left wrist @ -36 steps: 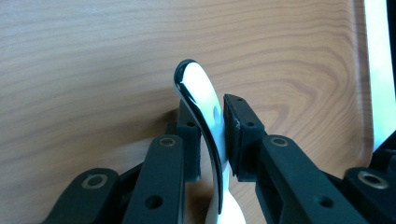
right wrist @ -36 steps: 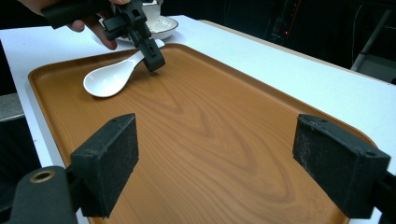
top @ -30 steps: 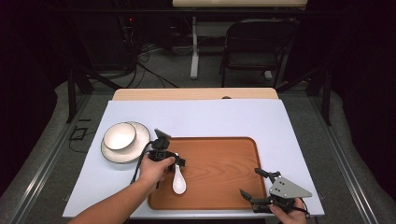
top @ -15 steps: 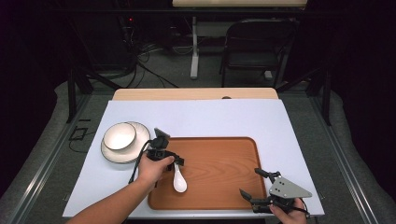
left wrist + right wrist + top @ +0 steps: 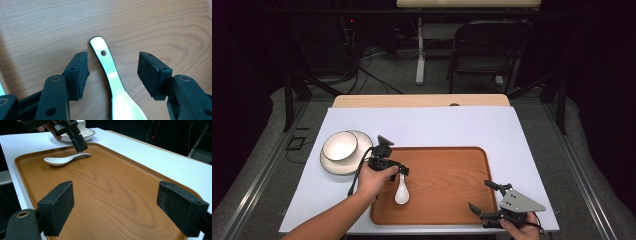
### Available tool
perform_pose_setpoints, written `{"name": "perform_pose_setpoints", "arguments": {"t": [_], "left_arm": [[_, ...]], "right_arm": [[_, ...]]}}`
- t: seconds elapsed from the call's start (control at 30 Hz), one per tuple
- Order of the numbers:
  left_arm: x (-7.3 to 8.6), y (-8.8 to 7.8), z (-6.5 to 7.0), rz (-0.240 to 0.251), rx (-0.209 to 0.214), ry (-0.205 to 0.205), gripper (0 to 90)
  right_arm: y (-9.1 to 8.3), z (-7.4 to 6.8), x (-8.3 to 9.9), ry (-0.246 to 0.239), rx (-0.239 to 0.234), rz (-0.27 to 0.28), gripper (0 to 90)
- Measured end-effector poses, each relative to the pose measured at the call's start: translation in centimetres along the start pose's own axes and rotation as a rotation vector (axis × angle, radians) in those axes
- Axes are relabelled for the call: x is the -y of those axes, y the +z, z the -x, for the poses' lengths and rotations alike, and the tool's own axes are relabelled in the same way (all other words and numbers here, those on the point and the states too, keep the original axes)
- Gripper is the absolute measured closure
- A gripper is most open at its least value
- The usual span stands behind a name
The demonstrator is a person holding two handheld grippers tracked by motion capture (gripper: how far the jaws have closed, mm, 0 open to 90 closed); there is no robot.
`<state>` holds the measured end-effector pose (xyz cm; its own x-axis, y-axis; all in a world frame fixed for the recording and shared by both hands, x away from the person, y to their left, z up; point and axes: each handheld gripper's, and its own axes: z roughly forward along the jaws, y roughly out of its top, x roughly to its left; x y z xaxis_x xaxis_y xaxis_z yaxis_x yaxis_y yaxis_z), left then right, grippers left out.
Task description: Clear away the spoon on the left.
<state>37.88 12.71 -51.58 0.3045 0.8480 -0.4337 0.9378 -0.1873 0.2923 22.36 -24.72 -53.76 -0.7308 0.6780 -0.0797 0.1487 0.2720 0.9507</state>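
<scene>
A white ceramic spoon (image 5: 402, 192) lies on the brown wooden tray (image 5: 447, 185), bowl end toward the person. My left gripper (image 5: 399, 170) hangs over its handle, and its jaws have just been opening. In the left gripper view the spoon (image 5: 110, 72) handle runs between the two pads with a gap on each side, so my left gripper (image 5: 112, 65) is open and nothing presses on it. My right gripper (image 5: 482, 196) rests open at the tray's near right corner, with nothing between its jaws (image 5: 115, 197). From there the spoon (image 5: 62, 160) shows at the tray's (image 5: 100, 182) far end.
A white bowl (image 5: 340, 145) sits on a white plate (image 5: 332, 167) on the white table, just left of the tray. A dark folding chair (image 5: 484, 55) and cables stand beyond the table's far edge.
The left gripper's jaws have spread apart around the spoon handle. The spoon stays flat on the tray. The right gripper has not moved.
</scene>
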Motion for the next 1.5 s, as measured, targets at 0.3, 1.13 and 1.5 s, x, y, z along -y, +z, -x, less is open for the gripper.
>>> {"name": "perform_pose_setpoints", "arguments": {"t": [0.3, 1.13, 1.5], "left_arm": [[-0.3, -2.1, 0.1, 0.053, -0.030, 0.052, 42.6], [2.7, -8.4, -1.5, 0.168, -0.120, 0.183, 46.0], [5.5, -8.8, -2.8, 0.210, -0.196, 0.219, 50.3]], "right_arm": [[0.0, 0.0, 0.0, 0.001, 0.000, 0.000, 14.0], [0.0, 0.0, 0.0, -0.001, -0.001, -0.003, 14.0], [0.0, 0.0, 0.0, 0.000, -0.001, -0.003, 14.0]]}}
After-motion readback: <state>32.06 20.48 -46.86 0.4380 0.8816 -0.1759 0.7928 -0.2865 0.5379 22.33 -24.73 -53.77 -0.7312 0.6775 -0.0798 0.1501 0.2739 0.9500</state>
